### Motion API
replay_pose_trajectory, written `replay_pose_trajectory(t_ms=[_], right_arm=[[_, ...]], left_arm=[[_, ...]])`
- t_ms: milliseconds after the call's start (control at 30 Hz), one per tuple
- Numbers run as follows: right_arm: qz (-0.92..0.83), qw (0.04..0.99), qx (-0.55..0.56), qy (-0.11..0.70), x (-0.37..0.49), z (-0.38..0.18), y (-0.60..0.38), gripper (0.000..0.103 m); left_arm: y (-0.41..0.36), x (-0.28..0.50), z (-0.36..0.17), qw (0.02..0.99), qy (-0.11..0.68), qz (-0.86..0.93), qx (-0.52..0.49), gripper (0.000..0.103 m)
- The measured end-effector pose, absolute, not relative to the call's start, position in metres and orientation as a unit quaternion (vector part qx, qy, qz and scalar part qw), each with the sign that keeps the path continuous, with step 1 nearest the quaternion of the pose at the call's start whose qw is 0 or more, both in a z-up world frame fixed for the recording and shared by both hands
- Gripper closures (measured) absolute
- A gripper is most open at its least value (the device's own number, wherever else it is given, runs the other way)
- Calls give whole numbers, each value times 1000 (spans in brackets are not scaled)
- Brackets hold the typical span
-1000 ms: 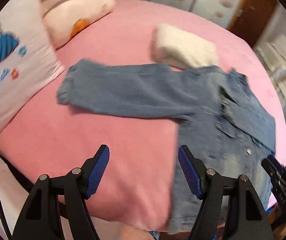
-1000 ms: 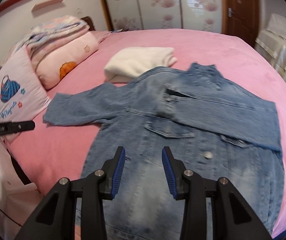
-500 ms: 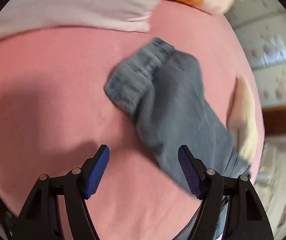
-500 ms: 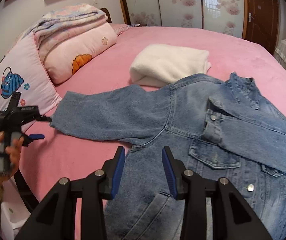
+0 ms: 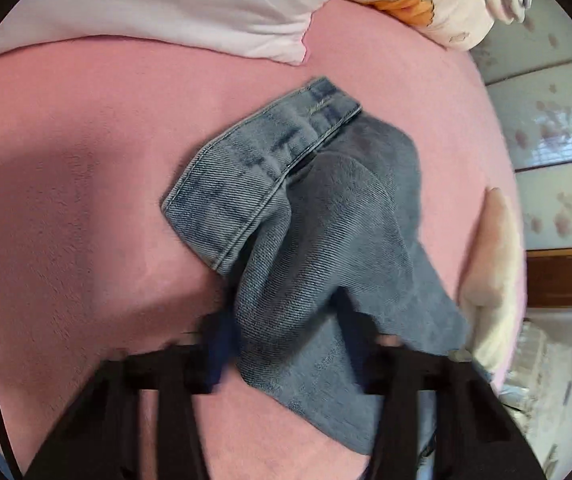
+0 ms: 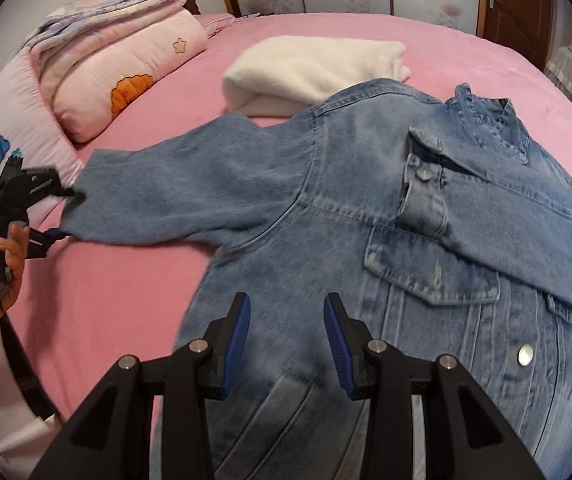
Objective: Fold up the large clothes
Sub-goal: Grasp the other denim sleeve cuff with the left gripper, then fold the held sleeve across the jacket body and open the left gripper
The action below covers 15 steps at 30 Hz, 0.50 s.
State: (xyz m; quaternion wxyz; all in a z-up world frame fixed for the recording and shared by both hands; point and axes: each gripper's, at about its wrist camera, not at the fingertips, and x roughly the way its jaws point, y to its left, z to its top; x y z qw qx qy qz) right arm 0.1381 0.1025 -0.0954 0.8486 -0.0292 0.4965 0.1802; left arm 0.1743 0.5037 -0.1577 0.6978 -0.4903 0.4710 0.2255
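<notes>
In the left wrist view, the left gripper [image 5: 286, 332] is seen with its jaws just closed in around the sleeve [image 5: 326, 248] of the denim jacket [image 6: 386, 240] behind the cuff [image 5: 253, 168], the cloth bunched between them on the pink bed [image 5: 85, 200]. In the right wrist view, the right gripper [image 6: 288, 344] is held part-open and empty above the jacket's front, the jacket lying spread on the bed. The denim is judged heavy and fairly stiff, best taken at cuffs and seams.

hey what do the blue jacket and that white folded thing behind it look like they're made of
Jacket: looks like washed, faded denim, judging by the diagonal twill weave, stitched seams and metal buttons. White folded garment: apparently a soft, fuzzy knit or fleece, matte, with a thick rounded fold; which of the two can't be told.
</notes>
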Motion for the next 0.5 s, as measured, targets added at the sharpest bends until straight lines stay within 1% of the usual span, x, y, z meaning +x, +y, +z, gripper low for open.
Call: replay_pose_trajectory(t_ms=[33,67,133,233,333,400,433,500], right_arm=[[173,851,-31,495,144,-96,101,65],[169,852,-29,495,149,-96,100,65],[167,852,-11,497,156,-96,93,65],[165,853,12,495,157,-95,77,65],[152,852,25,501,152,-100,52,65],[138,848,41,510,147,-104,29,65],[130,847,49,513,144,-106,15,65],[105,848,65,516,136,-107,-18,65]], left_arm=[[500,178,-155,705,477,231,-472,85],[492,182,-149,722,479,237,-440,90],[478,188,-132,751,478,248,-382,92],[439,202,-90,804,459,247,-285,93],[374,223,-38,862,427,183,-203,93],[306,239,-3,897,403,124,-133,93],[283,242,6,906,395,102,-115,93],[201,249,26,923,379,20,-66,93]])
